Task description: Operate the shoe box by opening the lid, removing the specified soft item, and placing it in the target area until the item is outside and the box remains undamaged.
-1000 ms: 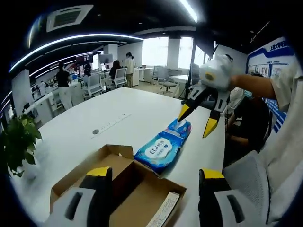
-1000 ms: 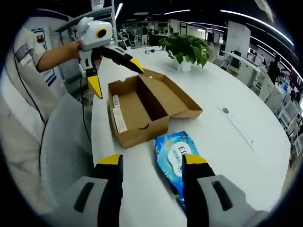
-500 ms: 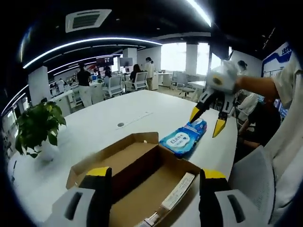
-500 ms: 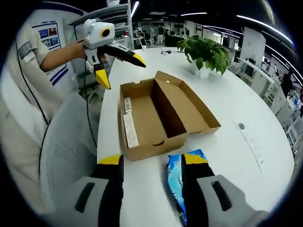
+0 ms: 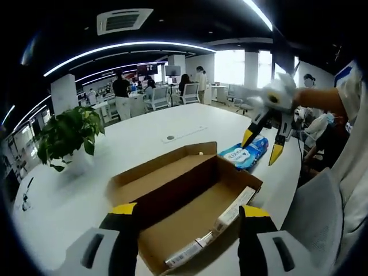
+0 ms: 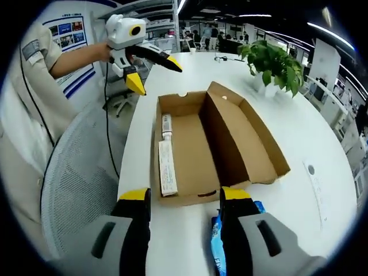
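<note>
Left gripper: our jaws stand wide apart with nothing between them, poised just above the near end of the shoe box; in the right gripper view it hangs over the far corner of the box.
Right gripper: our jaws are parted and hold nothing; the near end wall of the box sits just ahead of the tips and the blue pack lies between and under them, beside the right jaw.
Shoe box: open, its lid folded out flat to the side on the white table; we see nothing inside it, and a white label strip runs along the side wall.
Soft item: the blue pack lies on the table just outside the box end, under the right gripper as the left gripper view shows it.
Step in hand: we judge the item is out and set down, so the task looks close to finished.
Next move: we would lift both grippers clear without brushing the cardboard, and confirm the pack sits in the target area, which we cannot make out here.
Far: a potted plant stands beyond the box.
</note>
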Tool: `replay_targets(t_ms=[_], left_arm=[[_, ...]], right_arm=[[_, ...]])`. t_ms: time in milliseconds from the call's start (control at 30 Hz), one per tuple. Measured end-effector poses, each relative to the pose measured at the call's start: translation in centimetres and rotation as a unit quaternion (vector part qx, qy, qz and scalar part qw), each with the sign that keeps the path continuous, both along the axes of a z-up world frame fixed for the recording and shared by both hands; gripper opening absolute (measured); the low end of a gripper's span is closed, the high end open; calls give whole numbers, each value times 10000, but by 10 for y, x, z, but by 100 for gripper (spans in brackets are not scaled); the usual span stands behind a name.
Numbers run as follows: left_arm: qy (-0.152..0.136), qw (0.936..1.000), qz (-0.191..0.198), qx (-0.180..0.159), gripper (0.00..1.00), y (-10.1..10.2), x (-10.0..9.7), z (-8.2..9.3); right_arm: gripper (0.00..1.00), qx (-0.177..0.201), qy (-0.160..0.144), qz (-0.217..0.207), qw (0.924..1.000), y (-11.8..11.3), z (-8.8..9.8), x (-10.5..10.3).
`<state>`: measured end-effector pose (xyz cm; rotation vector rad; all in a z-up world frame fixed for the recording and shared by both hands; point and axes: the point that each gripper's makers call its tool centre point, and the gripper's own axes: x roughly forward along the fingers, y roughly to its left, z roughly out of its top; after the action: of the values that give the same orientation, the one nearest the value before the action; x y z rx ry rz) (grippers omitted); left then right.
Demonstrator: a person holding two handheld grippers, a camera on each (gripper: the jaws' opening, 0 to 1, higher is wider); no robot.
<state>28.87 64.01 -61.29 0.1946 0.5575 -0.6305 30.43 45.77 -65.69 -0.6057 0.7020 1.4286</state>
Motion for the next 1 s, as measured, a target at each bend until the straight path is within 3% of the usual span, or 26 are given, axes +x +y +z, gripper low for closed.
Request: replay_targets(t_ms=[300, 667, 867, 1000], left_arm=[[134, 9994, 303, 140, 60, 30, -9, -23], [426, 9961, 726, 257, 44, 56, -17, -53], [615, 9917, 1045, 420, 32, 72, -18, -70], [793, 9870, 1363, 303, 29, 80, -19, -79]], right_arm=[[45, -422, -58, 426, 9982, 10, -26, -2], [45, -708, -39, 740, 9947, 18, -45, -1], [45, -802, 53, 850, 9931, 24, -52, 1], [45, -865, 153, 911, 9920, 27, -58, 1]])
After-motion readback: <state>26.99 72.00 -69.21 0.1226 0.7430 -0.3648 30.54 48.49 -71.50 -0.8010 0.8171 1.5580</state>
